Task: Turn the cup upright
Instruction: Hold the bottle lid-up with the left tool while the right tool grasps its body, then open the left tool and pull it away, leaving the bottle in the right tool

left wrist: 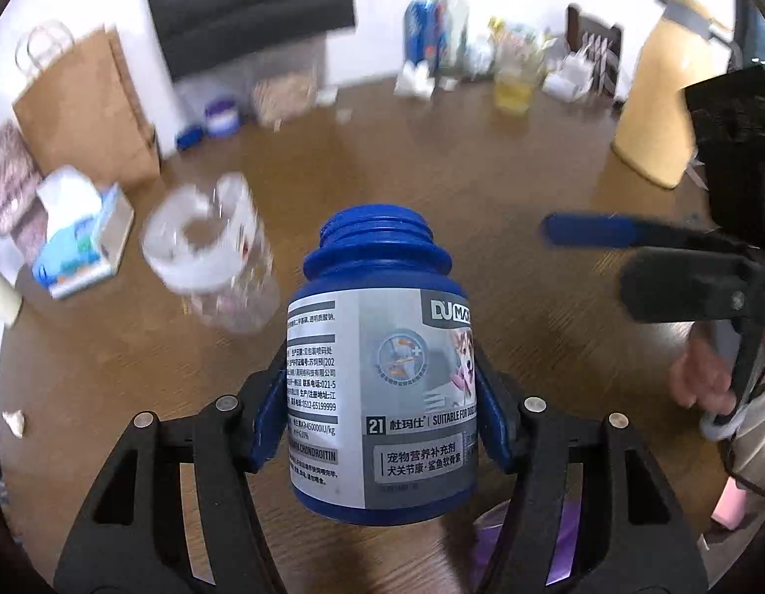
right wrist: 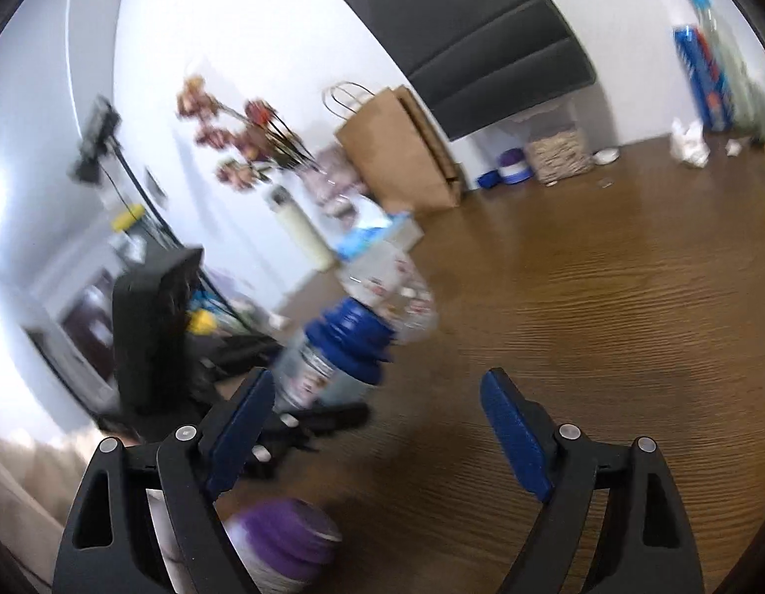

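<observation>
My left gripper (left wrist: 380, 378) is shut on a blue jar (left wrist: 382, 396) with a grey label, its blue pads pressed on both sides of the body. The jar has no cap, and its open threaded mouth points away from the camera. In the right wrist view the same jar (right wrist: 343, 346) shows blurred and tilted, off the wooden table (right wrist: 605, 321). A clear plastic cup (left wrist: 209, 257) lies on its side just left of the jar, also seen as the clear cup (right wrist: 397, 287). My right gripper (right wrist: 380, 381) is open and holds nothing; one of its blue fingers (left wrist: 590, 230) reaches in from the right.
A brown paper bag (left wrist: 85, 109) and a tissue box (left wrist: 80, 242) stand at the left. A yellow jug (left wrist: 664, 99) and bottles (left wrist: 442, 24) line the back. A purple object (right wrist: 283, 539) lies near the front edge. A person's hand (left wrist: 704, 376) holds the right gripper.
</observation>
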A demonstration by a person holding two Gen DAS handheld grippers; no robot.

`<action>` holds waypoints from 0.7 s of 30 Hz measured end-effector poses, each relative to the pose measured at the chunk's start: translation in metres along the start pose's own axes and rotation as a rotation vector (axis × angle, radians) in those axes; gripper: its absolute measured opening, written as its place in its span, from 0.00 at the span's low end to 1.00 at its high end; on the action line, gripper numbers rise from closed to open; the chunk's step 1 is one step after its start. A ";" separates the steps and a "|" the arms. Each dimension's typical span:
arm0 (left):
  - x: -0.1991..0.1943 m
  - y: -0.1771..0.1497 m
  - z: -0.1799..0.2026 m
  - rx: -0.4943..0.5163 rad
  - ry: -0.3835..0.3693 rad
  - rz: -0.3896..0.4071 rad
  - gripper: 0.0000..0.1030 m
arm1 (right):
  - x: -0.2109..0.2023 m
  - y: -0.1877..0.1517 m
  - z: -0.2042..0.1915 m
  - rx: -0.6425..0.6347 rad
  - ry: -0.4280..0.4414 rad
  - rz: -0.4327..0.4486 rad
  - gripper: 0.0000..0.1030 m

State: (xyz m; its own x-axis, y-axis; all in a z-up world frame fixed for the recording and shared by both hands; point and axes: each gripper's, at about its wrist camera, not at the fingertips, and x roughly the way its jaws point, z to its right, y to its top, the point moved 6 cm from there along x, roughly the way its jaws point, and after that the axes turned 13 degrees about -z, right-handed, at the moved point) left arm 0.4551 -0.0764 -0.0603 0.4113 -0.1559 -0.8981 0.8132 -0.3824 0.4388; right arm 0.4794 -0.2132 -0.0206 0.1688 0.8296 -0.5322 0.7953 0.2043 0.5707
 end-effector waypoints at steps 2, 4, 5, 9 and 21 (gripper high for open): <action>-0.022 0.003 0.009 0.035 0.003 0.108 0.58 | 0.002 0.007 -0.004 0.045 0.070 -0.003 0.86; -0.037 0.007 0.012 0.056 -0.028 0.172 0.58 | 0.006 0.015 -0.009 0.102 0.145 -0.003 0.86; -0.043 0.011 0.016 0.062 -0.063 0.188 0.58 | 0.008 0.019 -0.011 0.124 0.182 -0.002 0.86; -0.062 0.003 0.015 0.057 -0.095 0.251 0.58 | 0.012 0.033 -0.031 0.150 0.323 -0.015 0.65; -0.077 -0.016 0.004 0.042 -0.170 0.267 0.59 | 0.016 0.023 -0.113 -0.297 -0.223 0.002 0.65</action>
State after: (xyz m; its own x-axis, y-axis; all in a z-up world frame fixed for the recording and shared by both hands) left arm 0.4086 -0.0620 0.0014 0.5306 -0.4040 -0.7452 0.6666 -0.3442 0.6612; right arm 0.4347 -0.1370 0.0547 0.3186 0.7033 -0.6355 0.5970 0.3718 0.7108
